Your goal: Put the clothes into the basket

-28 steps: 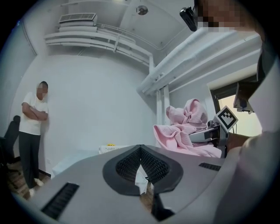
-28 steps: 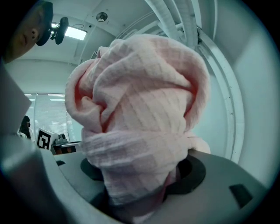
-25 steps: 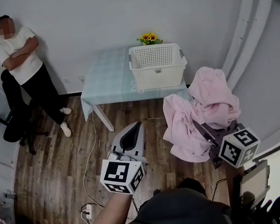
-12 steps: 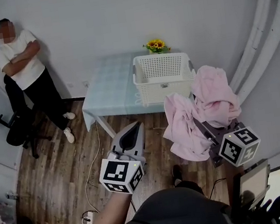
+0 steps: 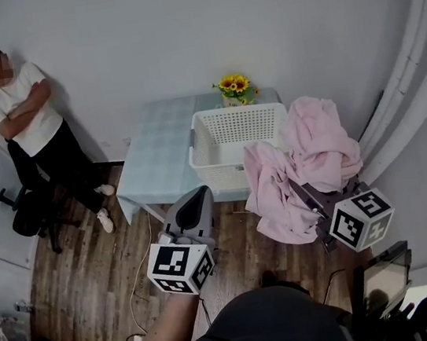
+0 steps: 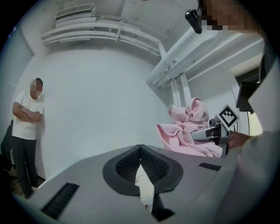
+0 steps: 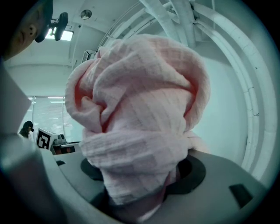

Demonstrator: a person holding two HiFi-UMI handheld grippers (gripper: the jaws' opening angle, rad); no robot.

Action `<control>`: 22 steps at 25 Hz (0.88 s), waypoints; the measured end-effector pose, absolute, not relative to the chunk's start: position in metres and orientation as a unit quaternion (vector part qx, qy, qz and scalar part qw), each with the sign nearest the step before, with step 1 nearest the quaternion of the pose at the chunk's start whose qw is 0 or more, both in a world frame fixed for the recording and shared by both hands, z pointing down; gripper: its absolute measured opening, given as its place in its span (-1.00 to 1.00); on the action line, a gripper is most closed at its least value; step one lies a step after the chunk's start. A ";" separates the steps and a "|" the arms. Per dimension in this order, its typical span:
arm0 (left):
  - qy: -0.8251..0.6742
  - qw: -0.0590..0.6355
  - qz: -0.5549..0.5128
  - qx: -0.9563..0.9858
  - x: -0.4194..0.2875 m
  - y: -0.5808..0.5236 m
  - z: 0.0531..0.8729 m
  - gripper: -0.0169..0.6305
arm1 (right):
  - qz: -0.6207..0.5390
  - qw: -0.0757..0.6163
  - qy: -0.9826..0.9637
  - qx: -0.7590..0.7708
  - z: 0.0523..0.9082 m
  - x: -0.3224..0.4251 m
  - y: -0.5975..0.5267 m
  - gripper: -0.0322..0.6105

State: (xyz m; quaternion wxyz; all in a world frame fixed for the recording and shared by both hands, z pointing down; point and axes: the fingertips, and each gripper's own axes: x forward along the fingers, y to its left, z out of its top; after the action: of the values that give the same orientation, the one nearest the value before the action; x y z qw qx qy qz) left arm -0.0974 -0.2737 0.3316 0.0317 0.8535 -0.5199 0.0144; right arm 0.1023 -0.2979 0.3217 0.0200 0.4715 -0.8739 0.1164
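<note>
A white slatted basket (image 5: 228, 136) stands on a small pale blue table (image 5: 152, 155). My right gripper (image 5: 306, 193) is shut on a bundle of pink clothes (image 5: 313, 147), which hangs in the air just right of the basket and overlaps its right rim. In the right gripper view the pink clothes (image 7: 135, 122) fill the space between the jaws and hide the fingertips. My left gripper (image 5: 195, 196) is held low in front of the table, its jaws shut together with nothing in them. The left gripper view shows the pink clothes (image 6: 186, 127) off to the right.
A person (image 5: 27, 122) stands with folded arms against the wall at the left, beside a black chair (image 5: 25, 210). Sunflowers (image 5: 234, 87) sit behind the basket. A white cable (image 5: 143, 256) runs across the wooden floor. A curved wall closes in on the right.
The basket and table now sit lower and further left in the head view, nearer to me. The pink clothes now overlap the basket's right rim. Both grippers keep their hold as before.
</note>
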 end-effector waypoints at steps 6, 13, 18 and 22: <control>-0.533 0.028 0.015 0.845 -0.074 -0.335 0.330 -0.92 | 0.104 0.033 -0.876 0.470 0.321 0.126 -0.368 0.19; -0.549 0.034 0.031 0.835 -0.078 -0.379 0.340 -0.92 | 0.115 0.038 -0.880 0.460 0.326 0.122 -0.436 0.19; -0.546 0.033 0.036 0.836 -0.099 -0.433 0.356 -0.92 | 0.117 0.055 -0.877 0.463 0.349 0.095 -0.497 0.19; -0.538 0.035 0.028 0.842 -0.106 -0.454 0.351 -0.92 | 0.118 0.082 -0.871 0.470 0.351 0.083 -0.515 0.19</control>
State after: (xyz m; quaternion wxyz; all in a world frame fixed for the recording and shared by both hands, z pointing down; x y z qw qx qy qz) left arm -0.1056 -0.4536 0.3514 0.0347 0.8417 -0.5381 0.0275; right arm 0.0826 -0.5153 0.3514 0.0816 0.4703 -0.8708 0.1180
